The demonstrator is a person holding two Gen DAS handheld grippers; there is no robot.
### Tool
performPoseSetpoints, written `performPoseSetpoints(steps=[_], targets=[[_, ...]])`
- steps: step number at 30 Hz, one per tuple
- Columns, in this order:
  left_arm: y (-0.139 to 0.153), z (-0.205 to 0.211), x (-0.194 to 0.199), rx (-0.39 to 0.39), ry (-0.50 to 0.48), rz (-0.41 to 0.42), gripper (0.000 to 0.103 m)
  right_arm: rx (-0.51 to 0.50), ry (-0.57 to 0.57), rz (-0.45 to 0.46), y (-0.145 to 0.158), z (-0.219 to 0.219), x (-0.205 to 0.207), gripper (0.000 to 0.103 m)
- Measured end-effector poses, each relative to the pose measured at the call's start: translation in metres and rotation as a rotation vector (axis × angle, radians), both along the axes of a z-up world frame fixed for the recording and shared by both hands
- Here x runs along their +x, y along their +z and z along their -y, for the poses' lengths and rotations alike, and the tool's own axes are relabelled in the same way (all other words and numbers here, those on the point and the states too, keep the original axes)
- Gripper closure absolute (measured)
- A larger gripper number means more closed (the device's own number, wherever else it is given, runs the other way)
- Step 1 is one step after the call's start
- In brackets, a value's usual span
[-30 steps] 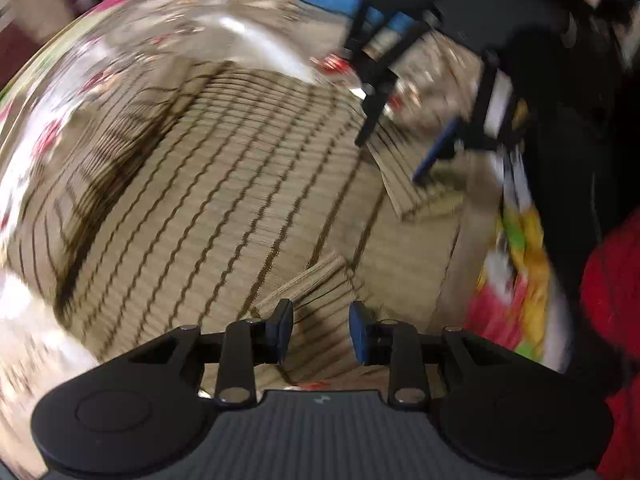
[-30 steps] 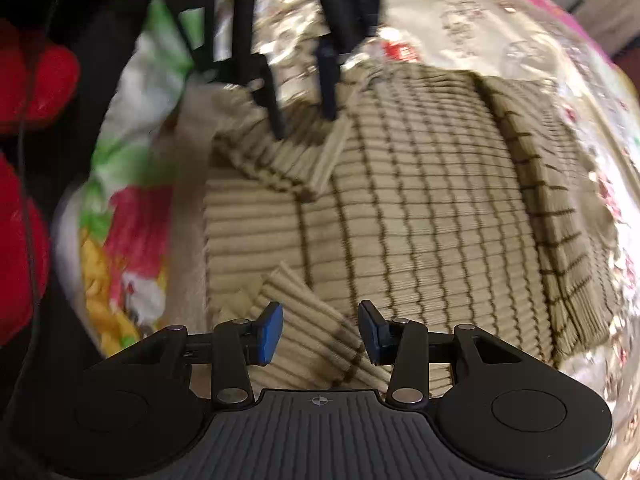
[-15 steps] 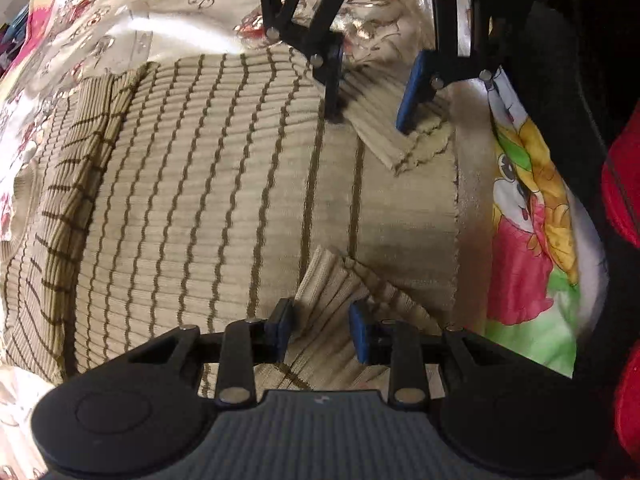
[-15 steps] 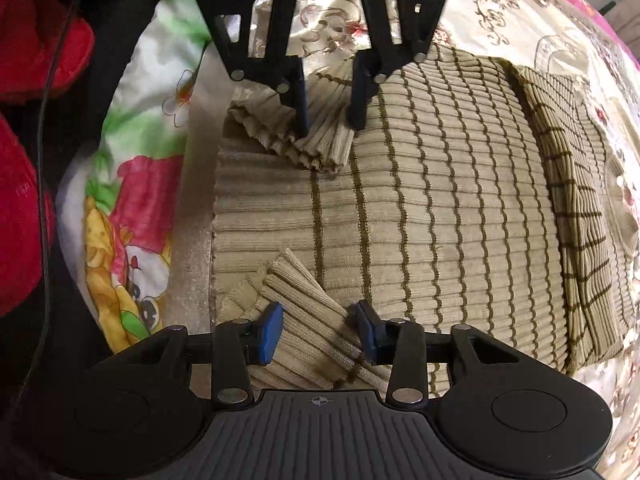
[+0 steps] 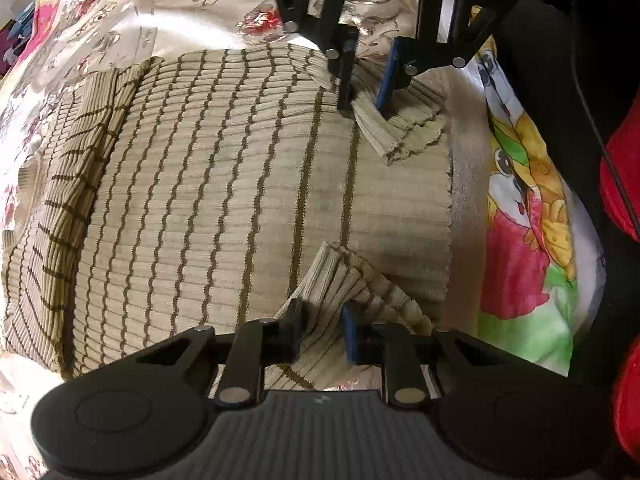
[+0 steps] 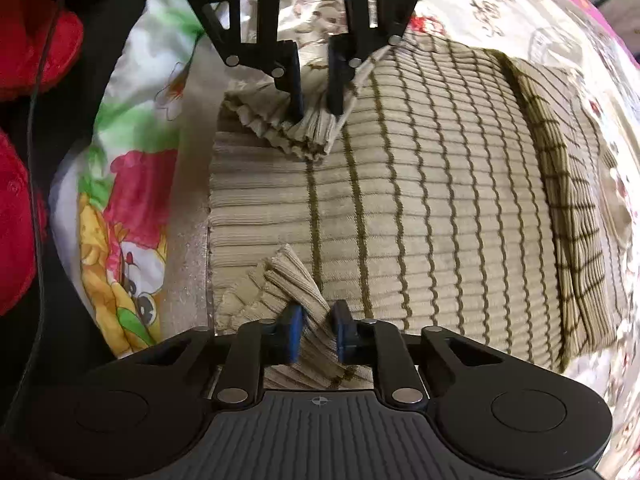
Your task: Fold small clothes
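I am looking at a beige ribbed knit sweater with thin brown stripes (image 5: pixel 240 184), which is lying flat on a bed covered by a cream floral satin bedspread (image 5: pixel 168 12). My left tool (image 5: pixel 322 330) is clenched on a bunched fold at one corner of the sweater's ribbed hem (image 5: pixel 348 276). My right tool (image 6: pixel 314 338) is gripping the opposite hem corner (image 6: pixel 280 280). A bright cartoon-print cloth (image 5: pixel 524 216) is lying just beside the hem.
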State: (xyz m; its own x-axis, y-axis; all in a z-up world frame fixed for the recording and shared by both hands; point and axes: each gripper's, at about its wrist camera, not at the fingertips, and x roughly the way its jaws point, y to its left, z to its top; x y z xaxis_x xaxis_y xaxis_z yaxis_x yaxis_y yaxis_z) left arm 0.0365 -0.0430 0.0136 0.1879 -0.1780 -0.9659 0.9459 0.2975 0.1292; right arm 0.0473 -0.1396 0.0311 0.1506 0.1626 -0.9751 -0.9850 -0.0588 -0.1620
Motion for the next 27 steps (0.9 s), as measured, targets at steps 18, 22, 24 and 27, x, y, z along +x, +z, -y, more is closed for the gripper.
performPoseSetpoints(steps=[18,22,24,27], targets=[[0.027,-0.018,-0.002,-0.065,0.122,-0.069,0.072,0.122,-0.228,-0.049,0.002,0.020,-0.004,0.095],[0.033,-0.020,0.004,-0.052,0.117,-0.053,0.071,0.135,-0.236,-0.049,0.002,0.022,-0.004,0.095],[0.030,-0.019,0.004,-0.034,0.096,-0.039,0.071,0.141,-0.241,-0.049,0.002,0.022,-0.004,0.095],[0.025,-0.015,-0.003,-0.004,0.035,-0.033,0.071,0.150,-0.249,-0.051,0.001,0.024,-0.004,0.095]])
